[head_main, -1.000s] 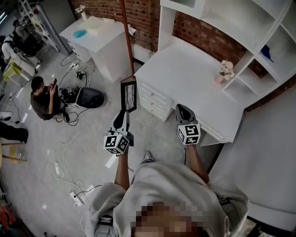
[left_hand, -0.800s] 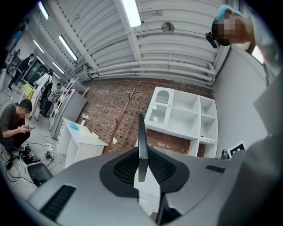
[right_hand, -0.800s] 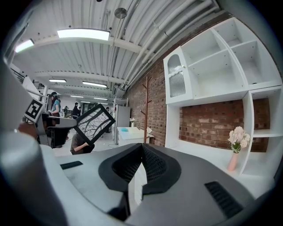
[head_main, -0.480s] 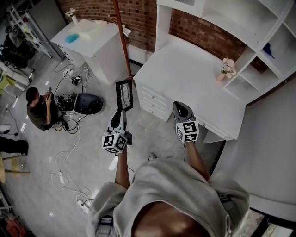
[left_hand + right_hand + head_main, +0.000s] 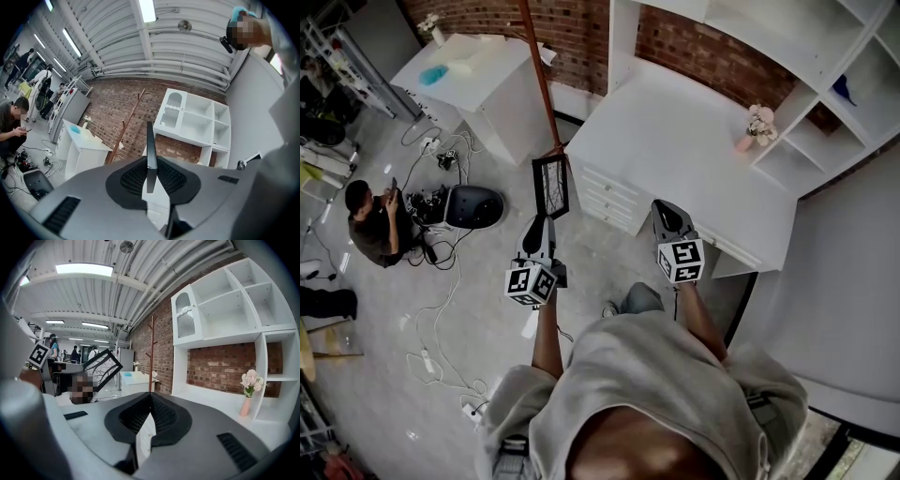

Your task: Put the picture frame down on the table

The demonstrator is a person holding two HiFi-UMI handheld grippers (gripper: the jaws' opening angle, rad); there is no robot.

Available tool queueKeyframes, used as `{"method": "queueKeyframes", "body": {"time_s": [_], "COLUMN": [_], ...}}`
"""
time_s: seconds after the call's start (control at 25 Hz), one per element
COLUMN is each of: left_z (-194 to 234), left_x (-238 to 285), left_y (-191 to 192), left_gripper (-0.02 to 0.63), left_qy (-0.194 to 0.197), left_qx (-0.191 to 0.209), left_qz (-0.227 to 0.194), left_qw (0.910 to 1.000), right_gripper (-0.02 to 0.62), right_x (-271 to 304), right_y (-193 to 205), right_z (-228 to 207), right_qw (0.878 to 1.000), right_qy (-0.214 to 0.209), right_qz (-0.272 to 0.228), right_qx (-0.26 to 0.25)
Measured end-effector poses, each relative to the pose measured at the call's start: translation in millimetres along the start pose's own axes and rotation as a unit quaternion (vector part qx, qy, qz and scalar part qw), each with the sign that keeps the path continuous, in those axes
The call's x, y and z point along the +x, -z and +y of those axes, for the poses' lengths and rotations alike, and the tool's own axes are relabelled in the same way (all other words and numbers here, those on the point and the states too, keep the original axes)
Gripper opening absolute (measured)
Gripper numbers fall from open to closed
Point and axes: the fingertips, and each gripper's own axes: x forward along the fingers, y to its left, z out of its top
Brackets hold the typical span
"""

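Observation:
The picture frame [image 5: 550, 186] is black with a pale branch print and stands upright in the air, left of the white table [image 5: 675, 141]. My left gripper [image 5: 545, 221] is shut on its lower edge. In the left gripper view the frame [image 5: 151, 145] shows edge-on, pinched between the dark pads [image 5: 132, 177]. My right gripper [image 5: 663, 210] hovers over the floor just before the table's front edge, shut and holding nothing. In the right gripper view the frame [image 5: 102, 367] shows to the left and the table [image 5: 218, 399] ahead.
A pink vase of flowers [image 5: 757, 123] stands at the table's far right, below white shelves [image 5: 825, 56]. A wooden coat stand [image 5: 538, 75] and a white cabinet [image 5: 473, 70] are to the left. A person [image 5: 370, 220] sits on the floor among cables [image 5: 441, 309].
The view has shifted forward toward the table. Both grippers and the held frame sit slightly nearer its front edge. Neither grip has changed.

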Motion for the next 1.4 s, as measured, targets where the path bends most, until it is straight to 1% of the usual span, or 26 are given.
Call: {"method": "queueKeyframes", "body": {"time_s": [0.36, 0.72, 1.04, 1.4], "left_z": [0.8, 2.8, 12.6, 15.4], "left_x": [-4.7, 10.3, 55.0, 138.8], "left_y": [6.4, 12.0, 12.7, 8.7], "left_gripper": [0.074, 0.074, 0.074, 0.074], "left_qy": [-0.003, -0.009, -0.011, -0.008], "left_qx": [-0.001, -0.001, 0.0, 0.002], "left_qz": [0.007, 0.008, 0.01, 0.012], "left_qw": [1.0, 0.9999, 0.9999, 0.9999], "right_gripper": [0.025, 0.025, 0.025, 0.025], "right_x": [-2.2, 15.2, 52.8, 113.7], "right_y": [8.2, 11.4, 9.1, -6.5], "right_z": [3.8, -5.9, -31.1, -81.8], "right_qw": [1.0, 1.0, 1.0, 1.0], "right_qy": [-0.004, -0.01, -0.01, -0.01], "right_qz": [0.006, 0.005, 0.008, 0.004], "right_qx": [0.003, 0.006, 0.01, 0.015]}}
